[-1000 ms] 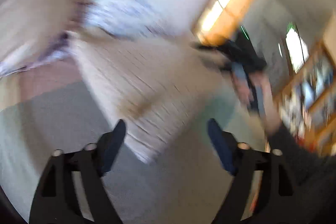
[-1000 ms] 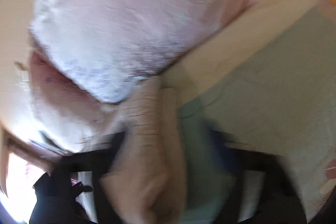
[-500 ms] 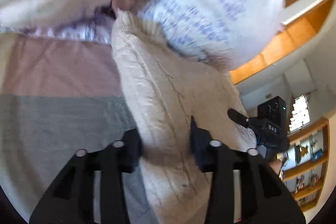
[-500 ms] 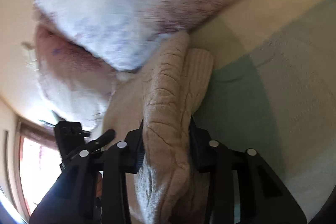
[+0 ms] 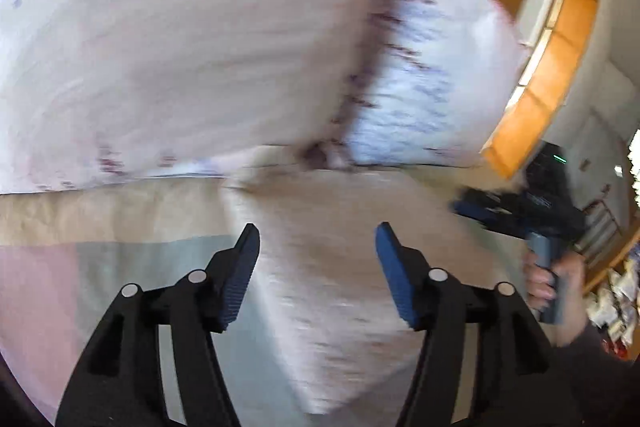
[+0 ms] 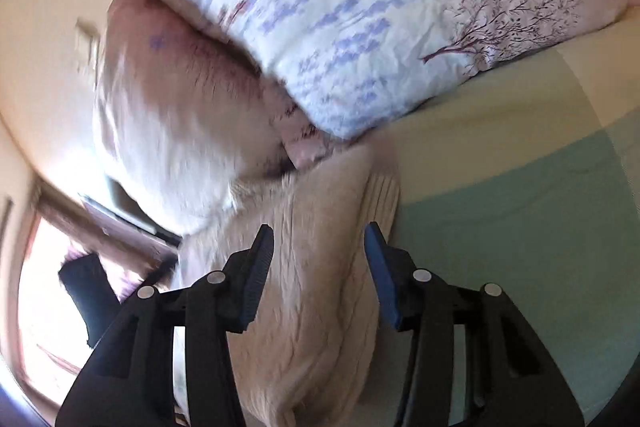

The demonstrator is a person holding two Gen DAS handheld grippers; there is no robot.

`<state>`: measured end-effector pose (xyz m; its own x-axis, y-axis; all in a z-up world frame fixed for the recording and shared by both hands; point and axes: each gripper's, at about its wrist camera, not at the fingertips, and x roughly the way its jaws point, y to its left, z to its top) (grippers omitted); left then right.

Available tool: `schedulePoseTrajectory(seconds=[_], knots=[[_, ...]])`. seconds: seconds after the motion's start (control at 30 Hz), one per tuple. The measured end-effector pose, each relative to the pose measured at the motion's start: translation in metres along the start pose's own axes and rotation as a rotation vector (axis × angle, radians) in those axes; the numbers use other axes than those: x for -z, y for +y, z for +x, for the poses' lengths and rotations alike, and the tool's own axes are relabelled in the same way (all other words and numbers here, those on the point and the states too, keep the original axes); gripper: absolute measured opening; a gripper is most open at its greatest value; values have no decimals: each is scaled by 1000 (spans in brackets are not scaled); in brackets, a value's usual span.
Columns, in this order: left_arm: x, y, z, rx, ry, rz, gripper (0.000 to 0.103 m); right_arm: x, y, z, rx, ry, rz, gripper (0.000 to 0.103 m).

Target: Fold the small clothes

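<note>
Both grippers have let go since half a second ago, when each was pinched on the beige knit garment; now the left gripper and the right gripper stand with their jaws spread and nothing between the pads. The knit garment lies on the bedspread in the lower middle of the left view, blurred by motion, running from the foot of the pillows down past the jaws toward the bottom edge. In the right view the same garment shows as a thick folded roll, its long axis pointing away from the camera toward the pillows, with a ribbed edge at the upper right of the roll. It sits squarely between the right jaws and a little right of centre for the left ones, so either hand looks placed to close on it again. Only the left view shows the other hand holding its tool at the right edge; only the right view gives the knit's texture and fold clearly.
</note>
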<state>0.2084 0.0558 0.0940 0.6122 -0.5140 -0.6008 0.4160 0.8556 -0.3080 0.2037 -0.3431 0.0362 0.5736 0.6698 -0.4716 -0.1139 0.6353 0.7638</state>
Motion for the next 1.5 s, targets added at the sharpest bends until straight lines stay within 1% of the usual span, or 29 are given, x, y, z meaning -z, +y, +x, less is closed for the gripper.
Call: schedulePoseTrajectory(seconds=[0.07,0.1,0.13,0.2,0.3,0.33,0.43,0.5,0.57,0.6,0.67,0.7,0.73,0.77,0.8,0.87,0.9,0.93,0.97,1.03,1.07,1.1,1.17,1.2,1.23,1.3,1.33,1.4,1.5], knots=[[5,-21,13,53,29,10,66,0,-1,17,10,71,17,48],[8,-30,20,69,49,16,67,2,-1,31,8,124,16,21],[12,-38,29,80,74,29,67,6,1,38,34,129,-6,16],[23,-40,32,78,101,60,67,14,3,30,78,77,-27,14],[39,-51,47,64,157,128,67,25,-22,10,62,52,57,13],[45,-57,50,51,169,174,67,30,-26,8,71,42,65,13],[57,-74,67,-29,196,300,67,27,-17,21,152,17,30,13],[65,-78,72,-59,191,331,69,18,-9,32,214,8,0,14],[71,-85,78,-109,178,391,72,12,-6,39,231,8,7,15],[73,-88,79,-127,165,409,72,12,-3,38,241,11,-5,16],[72,-85,70,-111,128,369,73,15,7,38,258,9,-48,24],[70,-80,63,-82,114,315,73,22,14,20,283,-28,-79,32],[69,-75,54,-47,100,255,76,27,22,10,294,-73,-101,34],[68,-67,40,-11,75,186,79,32,26,-4,276,-107,-120,39],[69,-61,28,-6,50,141,85,40,34,-20,226,-135,-140,48],[74,-52,6,-38,12,86,89,55,49,-35,145,-132,-189,48],[77,-48,-1,-65,3,68,100,65,59,-35,112,-105,-222,48],[82,-43,-8,-115,-14,45,101,75,67,-28,95,-66,-253,49],[84,-41,-9,-135,-16,41,101,85,72,-15,106,-22,-271,50],[88,-37,-4,-185,11,34,101,95,62,11,204,43,-256,64],[90,-34,1,-225,34,27,101,99,48,31,257,82,-245,64],[92,-33,4,-247,52,23,101,102,47,29,251,22,-282,64],[98,-31,6,-285,93,8,101,105,55,25,297,13,-294,64],[100,-30,7,-305,106,5,101,109,61,14,318,-22,-286,67],[102,-30,6,-320,111,2,101,115,67,3,329,-53,-298,81],[107,-28,5,-335,126,-16,101,128,73,-16,368,-113,-328,98],[109,-27,6,-339,143,-32,101,136,75,-22,406,-124,-340,98],[115,-28,7,-355,175,-52,101,147,72,-21,484,-97,-354,98],[120,-30,16,-369,211,-58,101,165,68,-4,609,1,-380,98]])
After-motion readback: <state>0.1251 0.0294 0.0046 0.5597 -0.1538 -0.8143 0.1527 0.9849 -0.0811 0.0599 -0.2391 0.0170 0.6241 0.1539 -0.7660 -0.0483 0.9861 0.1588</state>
